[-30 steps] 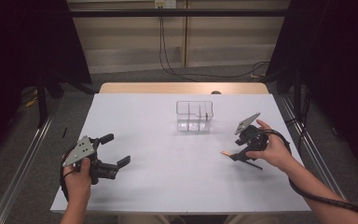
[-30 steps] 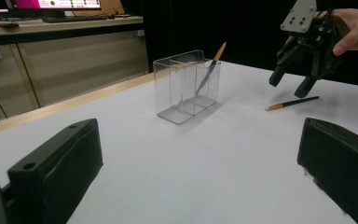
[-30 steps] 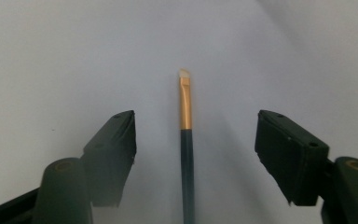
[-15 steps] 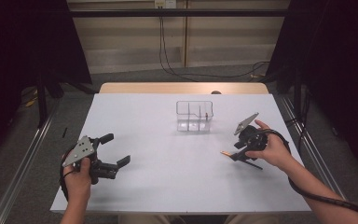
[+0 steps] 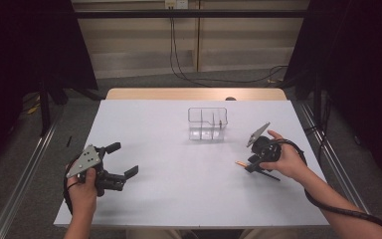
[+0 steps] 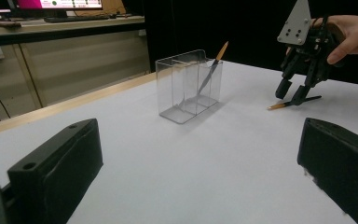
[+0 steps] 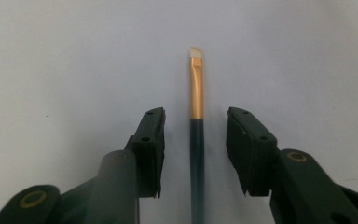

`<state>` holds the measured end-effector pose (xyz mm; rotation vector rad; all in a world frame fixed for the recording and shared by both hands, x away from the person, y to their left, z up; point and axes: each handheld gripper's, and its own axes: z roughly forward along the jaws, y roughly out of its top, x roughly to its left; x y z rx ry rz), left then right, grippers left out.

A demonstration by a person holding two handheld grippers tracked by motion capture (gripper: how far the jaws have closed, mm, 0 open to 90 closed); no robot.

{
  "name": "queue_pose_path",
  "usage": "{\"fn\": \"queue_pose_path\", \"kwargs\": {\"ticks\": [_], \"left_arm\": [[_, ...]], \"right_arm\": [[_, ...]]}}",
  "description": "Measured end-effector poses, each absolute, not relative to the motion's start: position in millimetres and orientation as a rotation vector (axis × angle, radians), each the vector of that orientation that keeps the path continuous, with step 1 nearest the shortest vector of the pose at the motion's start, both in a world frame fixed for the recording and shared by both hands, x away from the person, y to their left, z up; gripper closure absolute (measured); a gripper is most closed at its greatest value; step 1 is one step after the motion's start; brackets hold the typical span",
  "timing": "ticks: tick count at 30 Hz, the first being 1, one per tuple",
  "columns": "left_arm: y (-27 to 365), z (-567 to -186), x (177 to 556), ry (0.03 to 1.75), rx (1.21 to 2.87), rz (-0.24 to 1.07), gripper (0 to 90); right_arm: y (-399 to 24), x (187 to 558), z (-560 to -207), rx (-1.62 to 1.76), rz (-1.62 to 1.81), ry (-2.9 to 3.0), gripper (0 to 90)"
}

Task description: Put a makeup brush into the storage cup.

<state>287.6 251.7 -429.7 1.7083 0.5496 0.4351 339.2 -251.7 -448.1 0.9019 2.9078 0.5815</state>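
Near the table's (image 5: 144, 124) far edge, my clear box (image 5: 207, 124) held one brush (image 6: 213, 66) upright, while my right gripper's (image 7: 195, 135) closing jaws straddled another brush (image 7: 196, 140) untouched.

high: overhead, forward-down | tong views: low, close | shared: table (image 5: 179, 199)

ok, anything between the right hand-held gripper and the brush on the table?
Nothing visible. The right hand-held gripper straddles the brush, its jaws have just been closing, and a gap remains on each side. The clear organizer stands apart.
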Motion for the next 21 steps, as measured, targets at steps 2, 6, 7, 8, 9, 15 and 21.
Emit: {"fn": "queue_pose_path", "kwargs": {"ticks": [2, 6, 7, 8, 9, 15, 21], "left_arm": [[252.0, -429.7, 287.8, 0.551, 1.708, 0.435, 0.0], [252.3, -430.6, 288.3, 0.553, 1.711, 0.433, 0.0], [252.2, -430.7, 288.3, 0.553, 1.712, 0.432, 0.0], [252.1, -430.8, 288.4, 0.553, 1.713, 0.430, 0.0], [252.1, -430.9, 288.4, 0.554, 1.714, 0.432, 0.0], [252.0, -431.2, 288.5, 0.557, 1.717, 0.436, 0.0], [253.2, -431.1, 288.7, 0.557, 1.716, 0.438, 0.0]], "right_arm": [[-252.3, 340.6, -449.7, 0.894, 0.576, 2.912, 61.4], [-252.1, 341.6, -452.7, 0.906, 0.540, 2.922, 65.5], [-252.3, 342.1, -452.9, 0.894, 0.540, 2.923, 65.7], [-252.3, 342.3, -452.7, 0.894, 0.539, 2.924, 66.0], [-252.2, 342.3, -452.8, 0.893, 0.538, 2.923, 67.1], [-249.9, 341.5, -452.7, 0.870, 0.505, 2.916, 71.0], [-246.2, 341.7, -452.3, 0.844, 0.469, 2.929, 77.5]]}}
